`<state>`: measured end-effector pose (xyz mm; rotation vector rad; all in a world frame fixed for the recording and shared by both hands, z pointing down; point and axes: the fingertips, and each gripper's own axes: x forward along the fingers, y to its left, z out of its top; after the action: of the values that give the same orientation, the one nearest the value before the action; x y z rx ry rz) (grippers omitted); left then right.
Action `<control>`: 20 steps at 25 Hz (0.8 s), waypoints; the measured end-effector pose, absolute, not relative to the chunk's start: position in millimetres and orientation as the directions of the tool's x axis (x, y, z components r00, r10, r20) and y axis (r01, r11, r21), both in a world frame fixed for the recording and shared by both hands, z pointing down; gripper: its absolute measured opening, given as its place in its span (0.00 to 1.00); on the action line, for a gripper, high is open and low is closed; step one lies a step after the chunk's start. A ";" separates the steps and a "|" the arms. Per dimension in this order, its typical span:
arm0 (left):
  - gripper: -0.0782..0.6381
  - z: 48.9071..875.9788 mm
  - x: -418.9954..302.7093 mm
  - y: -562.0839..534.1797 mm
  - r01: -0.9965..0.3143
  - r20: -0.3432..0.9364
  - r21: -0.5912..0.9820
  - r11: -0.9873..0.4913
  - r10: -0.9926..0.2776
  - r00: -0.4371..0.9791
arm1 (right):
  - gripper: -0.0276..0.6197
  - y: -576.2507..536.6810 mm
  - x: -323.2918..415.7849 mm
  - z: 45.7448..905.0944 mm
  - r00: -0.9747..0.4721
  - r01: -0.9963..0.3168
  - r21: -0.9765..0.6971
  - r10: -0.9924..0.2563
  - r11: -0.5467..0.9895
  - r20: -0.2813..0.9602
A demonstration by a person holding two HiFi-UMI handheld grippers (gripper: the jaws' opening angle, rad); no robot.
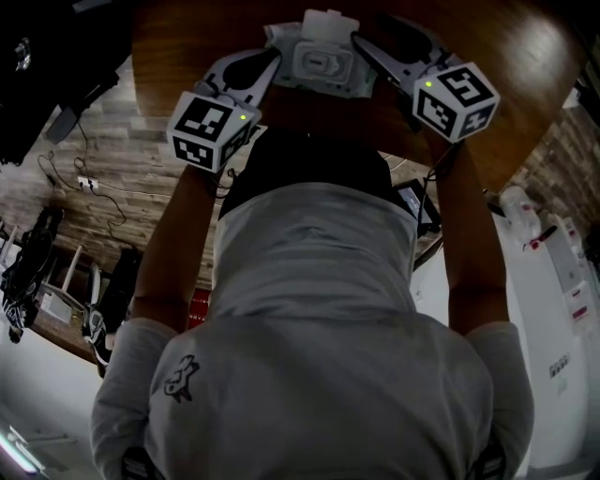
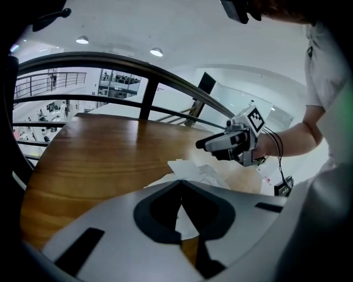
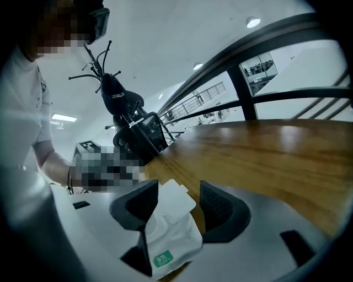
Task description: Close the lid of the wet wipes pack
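Note:
The white wet wipes pack (image 1: 323, 64) lies on the round wooden table (image 1: 187, 37), its flip lid (image 1: 328, 21) standing open at the far end. My left gripper (image 1: 270, 62) reaches the pack's left side, its fingertips meeting with nothing between them; the pack (image 2: 194, 172) shows just beyond the left gripper (image 2: 179, 190). My right gripper (image 1: 380, 44) is at the pack's right side. In the right gripper view the right gripper (image 3: 179, 204) is open, its pads wide apart on either side of the pack (image 3: 171, 234) and raised lid (image 3: 175, 199), not pressing on them.
The table's (image 2: 94, 154) curved edge runs close to a dark railing (image 2: 149, 69). A black stand with cables (image 3: 124, 113) rises beyond the table. Below the table edge are a wood-pattern floor with cables (image 1: 84, 183) and a white machine (image 1: 553, 253).

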<state>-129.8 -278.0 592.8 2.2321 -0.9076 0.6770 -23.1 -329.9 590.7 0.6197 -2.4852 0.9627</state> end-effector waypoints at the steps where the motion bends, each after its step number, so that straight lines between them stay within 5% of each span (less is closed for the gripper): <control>1: 0.13 595.8 -129.3 -277.8 -0.745 0.653 0.355 -0.565 -0.421 0.630 | 0.38 -330.3 -23.7 594.5 -0.820 -0.534 -0.529 -0.252 0.660 0.514; 20: 0.13 630.4 -121.3 -272.4 -0.753 0.699 0.368 -0.545 -0.372 0.610 | 0.38 -319.9 -43.0 637.7 -0.816 -0.472 -0.572 -0.088 0.670 0.571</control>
<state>-121.3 -272.4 630.4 2.1687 -0.8815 0.7395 -43.0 -319.9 637.7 0.4337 -2.3785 1.0125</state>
